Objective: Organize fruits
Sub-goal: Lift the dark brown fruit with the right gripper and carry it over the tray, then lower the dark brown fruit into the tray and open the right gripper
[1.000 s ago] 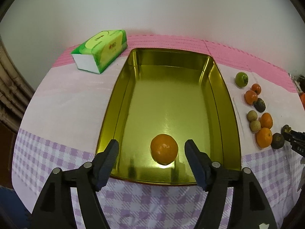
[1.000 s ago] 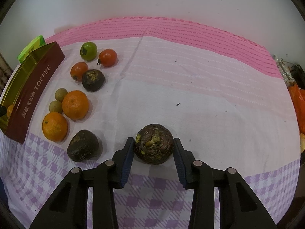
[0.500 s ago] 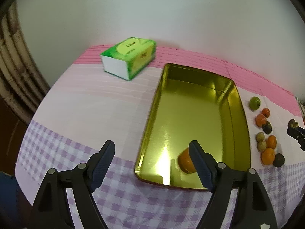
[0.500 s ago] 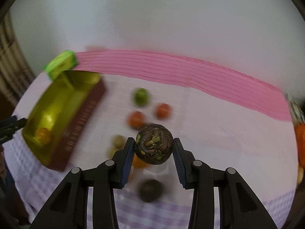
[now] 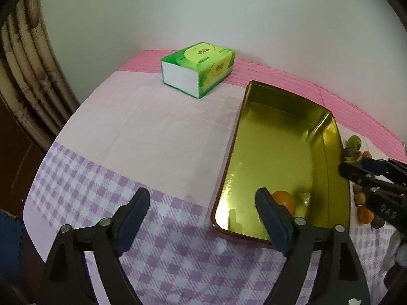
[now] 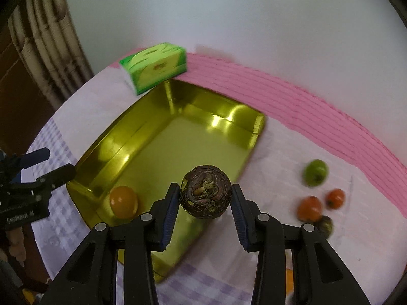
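My right hand-held gripper (image 6: 205,204) is clamped on a dark, wrinkled fruit (image 6: 205,195), pinched at its two sides and held in the air above the near end of the gold tin (image 6: 178,117). My left hand-held gripper (image 5: 201,216) holds nothing; its jaws are opening over the checked cloth (image 5: 84,190) on the desk, just left of the tin.

The risk I see: the fruit is round and held only at two small spots, so a quick swing or a bump on the tin's rim could roll it out. Dropped from height, it could knock the orange (image 6: 124,201) already lying in the near corner, or bounce on the metal floor. My left hand-held gripper sits close to that corner and could get in the way.

The fruit is nearly a ball, with no clear long axis; its cracked, yellow-flecked face points toward my camera.
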### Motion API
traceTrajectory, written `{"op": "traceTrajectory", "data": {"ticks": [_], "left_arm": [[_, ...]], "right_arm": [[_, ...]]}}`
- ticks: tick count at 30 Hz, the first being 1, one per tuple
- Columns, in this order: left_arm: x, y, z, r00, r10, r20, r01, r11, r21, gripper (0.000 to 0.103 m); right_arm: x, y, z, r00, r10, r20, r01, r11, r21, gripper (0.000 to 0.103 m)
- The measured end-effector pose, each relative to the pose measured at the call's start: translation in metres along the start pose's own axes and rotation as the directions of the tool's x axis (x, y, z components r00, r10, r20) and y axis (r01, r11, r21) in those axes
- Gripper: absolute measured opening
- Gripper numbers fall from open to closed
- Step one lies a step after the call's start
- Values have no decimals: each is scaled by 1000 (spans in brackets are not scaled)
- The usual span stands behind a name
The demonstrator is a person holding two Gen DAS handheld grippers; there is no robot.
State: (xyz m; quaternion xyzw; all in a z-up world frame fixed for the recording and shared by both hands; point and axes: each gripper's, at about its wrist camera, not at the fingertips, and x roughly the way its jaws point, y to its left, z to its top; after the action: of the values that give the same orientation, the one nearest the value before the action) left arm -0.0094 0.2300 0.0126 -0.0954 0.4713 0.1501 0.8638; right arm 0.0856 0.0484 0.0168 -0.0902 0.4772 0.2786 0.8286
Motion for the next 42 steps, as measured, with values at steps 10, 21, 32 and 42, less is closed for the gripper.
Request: {"op": "traceTrajectory", "data": {"ticks": [10, 21, 32, 42], "left_arm": [[4, 3, 1, 1000, -8, -8, 7, 1000, -7, 83], [5, 2, 0, 1000, -11, -14, 11, 1000, -6, 83], [5, 1, 0, 1000, -12, -15, 12, 1000, -8, 83], [6, 1, 0, 1000, -14, -13, 13, 1000, -4, 83]], "right_arm": [[39, 17, 3, 997, -29, -72, 25, 998, -58, 41], [46, 16, 3, 993, -85, -80, 76, 991, -107, 41], [50, 8, 10, 990, -109, -89, 100, 990, -99, 42], [45, 9, 10, 994, -72, -77, 66, 995, -70, 46]]}}
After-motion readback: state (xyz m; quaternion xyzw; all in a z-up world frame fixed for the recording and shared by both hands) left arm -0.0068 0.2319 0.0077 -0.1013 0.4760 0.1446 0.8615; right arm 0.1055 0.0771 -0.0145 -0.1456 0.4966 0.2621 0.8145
